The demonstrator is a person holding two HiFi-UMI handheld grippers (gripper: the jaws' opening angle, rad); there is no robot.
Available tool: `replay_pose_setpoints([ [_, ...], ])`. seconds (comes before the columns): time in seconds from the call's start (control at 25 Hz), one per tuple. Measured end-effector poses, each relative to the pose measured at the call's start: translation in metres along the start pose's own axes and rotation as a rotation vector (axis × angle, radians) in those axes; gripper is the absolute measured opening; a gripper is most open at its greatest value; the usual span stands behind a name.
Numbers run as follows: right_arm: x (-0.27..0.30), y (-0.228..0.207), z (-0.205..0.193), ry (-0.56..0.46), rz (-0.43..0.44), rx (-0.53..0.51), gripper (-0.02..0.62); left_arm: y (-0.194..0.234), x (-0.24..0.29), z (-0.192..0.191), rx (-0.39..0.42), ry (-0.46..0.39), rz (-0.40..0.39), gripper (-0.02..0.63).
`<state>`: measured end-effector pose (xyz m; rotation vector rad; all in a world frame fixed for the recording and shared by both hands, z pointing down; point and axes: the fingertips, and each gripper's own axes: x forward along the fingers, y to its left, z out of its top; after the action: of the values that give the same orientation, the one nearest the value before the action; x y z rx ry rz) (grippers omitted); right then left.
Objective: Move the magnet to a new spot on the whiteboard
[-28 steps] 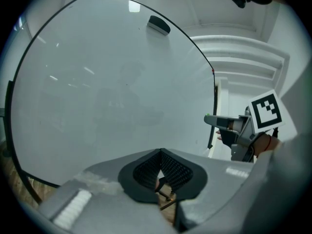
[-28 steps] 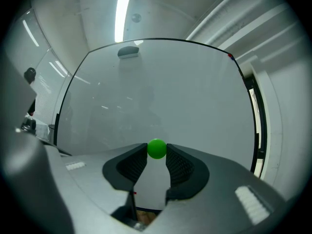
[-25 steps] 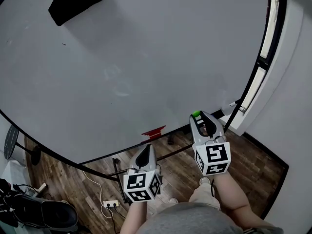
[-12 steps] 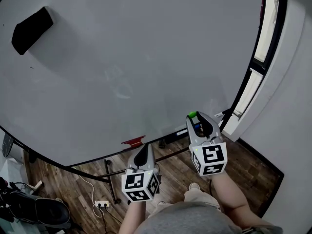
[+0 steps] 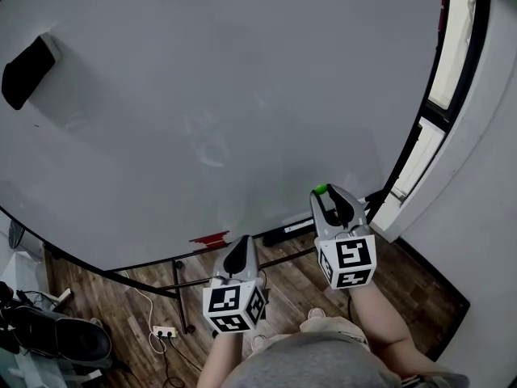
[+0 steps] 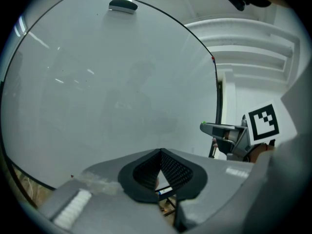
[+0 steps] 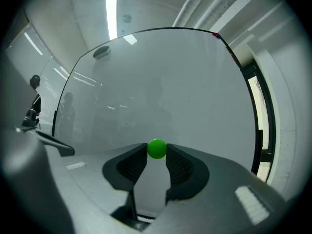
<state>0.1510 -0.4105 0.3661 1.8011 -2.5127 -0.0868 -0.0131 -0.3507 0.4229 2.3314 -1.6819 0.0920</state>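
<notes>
My right gripper (image 5: 322,191) is shut on a small green ball magnet (image 5: 321,189), pinched at the very tips of its fingers (image 7: 171,156). The magnet (image 7: 156,148) is in front of the lower right part of the whiteboard (image 5: 202,95); I cannot tell whether it touches the board. My left gripper (image 5: 239,247) hangs lower and to the left, below the board's bottom edge. Its jaws meet at the tips (image 6: 160,151) with nothing between them. The left gripper view also shows the right gripper (image 6: 207,126) beside the board's right edge.
A black eraser (image 5: 28,71) sticks to the board's upper left. A red piece (image 5: 208,238) and a marker (image 5: 287,231) lie along the bottom rail. A window frame (image 5: 428,128) and white wall stand just right of the board. Below are wooden floor, the stand's legs and a power strip (image 5: 164,331).
In the head view the board, the eraser and the red piece have slid left. Both grippers hold their places in the picture, the right still gripping the green magnet.
</notes>
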Motion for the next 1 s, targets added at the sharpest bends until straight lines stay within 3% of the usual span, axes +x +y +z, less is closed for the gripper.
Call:
replay_pose_setpoints([
  [1.0,0.057,-0.045,-0.042,0.071,0.063,-0.037,0.123,-0.014,0.036,-0.003,-0.036,-0.027,0.126,0.005],
])
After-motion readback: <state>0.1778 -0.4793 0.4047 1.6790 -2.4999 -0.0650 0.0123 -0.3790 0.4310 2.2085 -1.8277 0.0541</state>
